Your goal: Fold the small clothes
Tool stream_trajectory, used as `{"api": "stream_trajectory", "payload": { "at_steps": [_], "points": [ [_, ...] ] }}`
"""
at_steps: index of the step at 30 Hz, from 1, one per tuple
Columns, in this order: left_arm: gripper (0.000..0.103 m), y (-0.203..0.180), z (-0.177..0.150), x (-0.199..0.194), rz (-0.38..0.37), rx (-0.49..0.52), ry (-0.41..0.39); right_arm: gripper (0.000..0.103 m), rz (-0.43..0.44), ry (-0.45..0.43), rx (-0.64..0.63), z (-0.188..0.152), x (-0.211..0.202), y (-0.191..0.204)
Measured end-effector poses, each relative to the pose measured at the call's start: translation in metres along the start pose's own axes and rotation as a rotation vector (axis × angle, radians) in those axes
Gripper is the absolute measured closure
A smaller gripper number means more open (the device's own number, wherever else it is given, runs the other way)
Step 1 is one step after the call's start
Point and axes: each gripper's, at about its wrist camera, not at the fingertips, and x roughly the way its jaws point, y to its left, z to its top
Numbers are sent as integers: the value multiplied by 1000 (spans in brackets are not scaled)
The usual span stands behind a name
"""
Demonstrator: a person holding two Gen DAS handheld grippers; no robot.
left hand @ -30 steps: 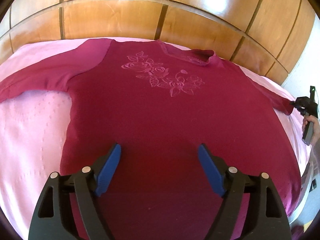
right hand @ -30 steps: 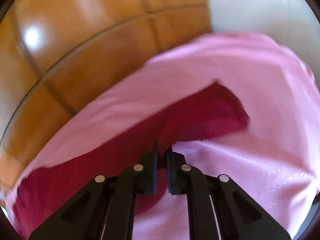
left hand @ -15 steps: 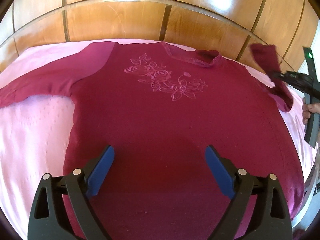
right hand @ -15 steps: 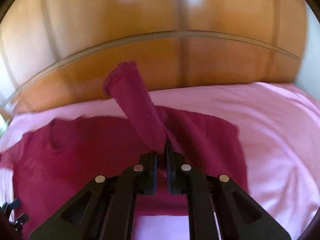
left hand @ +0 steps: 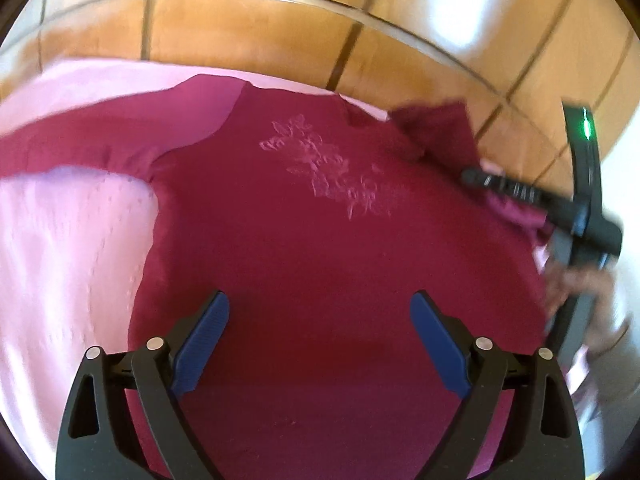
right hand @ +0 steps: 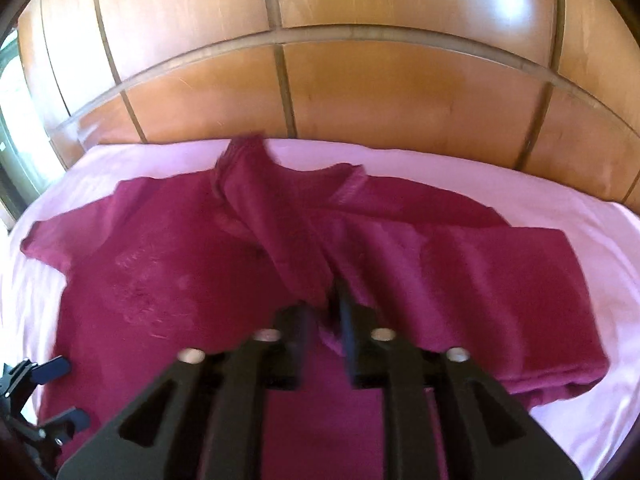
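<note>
The right tool (right hand: 325,312) is opening its jaws, with the sleeve (right hand: 276,232) of the dark red top (left hand: 320,264) lying in the gap between them; the pads are no longer pinching the cloth. That sleeve is draping from the tool up across the chest of the top toward the neckline, its cuff lying near the collar. The left tool (left hand: 320,344) is hovering over the lower half of the garment, its blue-padded jaws standing wide apart and closing slightly, with nothing between them but the cloth beneath. The top is lying flat, front up, on a bed with a pink sheet (left hand: 60,248), its other sleeve stretching out over the sheet. A wooden headboard (right hand: 400,92) is rising behind the bed.
</note>
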Motion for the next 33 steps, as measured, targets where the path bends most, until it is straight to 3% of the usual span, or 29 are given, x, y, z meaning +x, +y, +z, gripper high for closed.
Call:
{"api": "stream_trajectory", "payload": {
  "at_steps": [3, 8, 10, 12, 15, 20, 22, 25, 26, 33],
  "points": [
    [18, 1, 12, -3, -46, -19, -4, 58, 40, -33, 28, -2, -12, 0],
    [19, 0, 36, 5, -155, -96, 1, 41, 112, -79, 108, -21, -51, -18],
    [25, -5, 47, 13, -184, -114, 4, 38, 119, -88, 137, -32, -64, -27],
    [34, -15, 60, 27, -190, -114, 15, 33, 123, -94, 184, -45, -76, -43],
    [34, -30, 80, 51, -208, -114, 42, 24, 133, -104, 293, -60, -91, -75],
    [34, -58, 107, 97, -163, -89, 101, 18, 144, -138, 489, -79, -105, -131],
    [48, -66, 115, 116, -146, -85, 133, 17, 160, -152, 551, -83, -108, -146],
    [78, -76, 123, 137, -132, -82, 169, 15, 179, -162, 613, -87, -110, -162],
    [95, -77, 126, 140, -134, -86, 172, 15, 185, -166, 628, -88, -110, -166],
    [96, -56, 153, 82, -198, -101, -4, 17, 279, -262, 752, -87, -120, -190]
  ]
}}
